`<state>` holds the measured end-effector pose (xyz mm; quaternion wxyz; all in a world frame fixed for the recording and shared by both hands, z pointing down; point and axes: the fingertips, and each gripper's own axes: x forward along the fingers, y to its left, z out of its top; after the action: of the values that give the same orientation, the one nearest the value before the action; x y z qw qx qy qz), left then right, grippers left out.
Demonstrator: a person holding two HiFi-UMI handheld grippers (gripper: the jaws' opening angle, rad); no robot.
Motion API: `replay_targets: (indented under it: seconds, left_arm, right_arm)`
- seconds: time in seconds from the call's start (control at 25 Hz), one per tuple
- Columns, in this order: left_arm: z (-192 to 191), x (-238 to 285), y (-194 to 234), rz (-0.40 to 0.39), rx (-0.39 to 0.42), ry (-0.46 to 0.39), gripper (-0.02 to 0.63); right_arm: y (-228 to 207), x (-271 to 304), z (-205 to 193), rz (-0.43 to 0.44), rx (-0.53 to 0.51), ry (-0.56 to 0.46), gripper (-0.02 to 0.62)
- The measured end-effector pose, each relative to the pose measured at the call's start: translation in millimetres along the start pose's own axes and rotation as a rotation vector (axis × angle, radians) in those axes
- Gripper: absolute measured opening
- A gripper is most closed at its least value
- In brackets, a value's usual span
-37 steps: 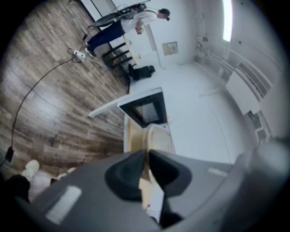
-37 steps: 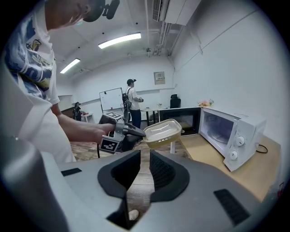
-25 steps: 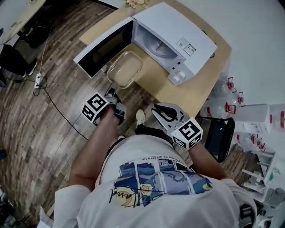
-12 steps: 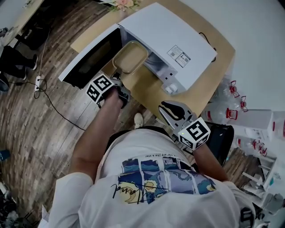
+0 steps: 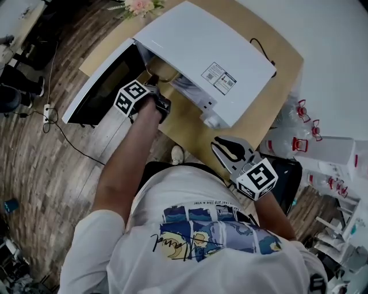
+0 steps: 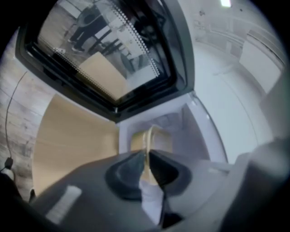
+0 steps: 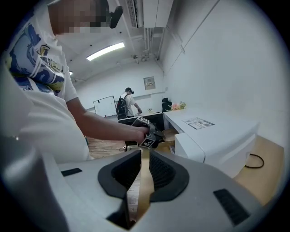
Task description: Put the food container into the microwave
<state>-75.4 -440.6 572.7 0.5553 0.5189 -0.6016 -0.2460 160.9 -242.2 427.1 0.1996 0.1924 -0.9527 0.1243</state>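
Note:
The white microwave stands on the wooden table with its door swung open to the left. My left gripper reaches into the opening, shut on the near rim of the clear food container. Most of the container is hidden under the microwave's top. In the left gripper view the jaws pinch the rim, and the container sits inside the pale cavity beside the dark door. My right gripper hangs near the table's front edge, shut and empty.
Pink flowers stand at the table's far end. Water bottles and a black chair are to the right. A power strip with its cable lies on the wooden floor at left. A person stands far off.
My left gripper has carried the container forward from in front of the microwave into its cavity. The right gripper has stayed near the table's front edge.

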Motion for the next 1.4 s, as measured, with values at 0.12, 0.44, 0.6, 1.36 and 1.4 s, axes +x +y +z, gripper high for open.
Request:
replay_targets:
  seconds: [0.12, 0.44, 0.6, 1.36, 1.4]
  left_arm:
    - [-1.7, 20.1, -3.4, 0.008, -0.003, 0.008, 0.040]
    - [-5.0, 59.4, -8.2, 0.018, -0.027, 0.019, 0.041]
    - [-7.1, 71.0, -7.9, -0.001, -0.053, 0.036, 0.043]
    - [6.8, 44.9, -8.9, -0.014, 0.104, 0.049, 0.138]
    - [6.6, 38.6, -8.9, -0.014, 0.114, 0.053, 0.138]
  right_arm:
    - [-4.7, -4.1, -4.3, -0.002, 0.016, 0.004, 0.052]
    - [-14.5, -7.7, -14.2, -0.011, -0.015, 0.039, 0.051]
    - [-20.0, -5.7, -14.7, -0.009, 0.012, 0.030, 0.051]
    - [-5.6, 22.9, -13.5, 0.061, -0.010, 0.041, 0.052]
    - [-3.0, 26.2, -12.6, 0.072, -0.015, 0.040, 0.051]
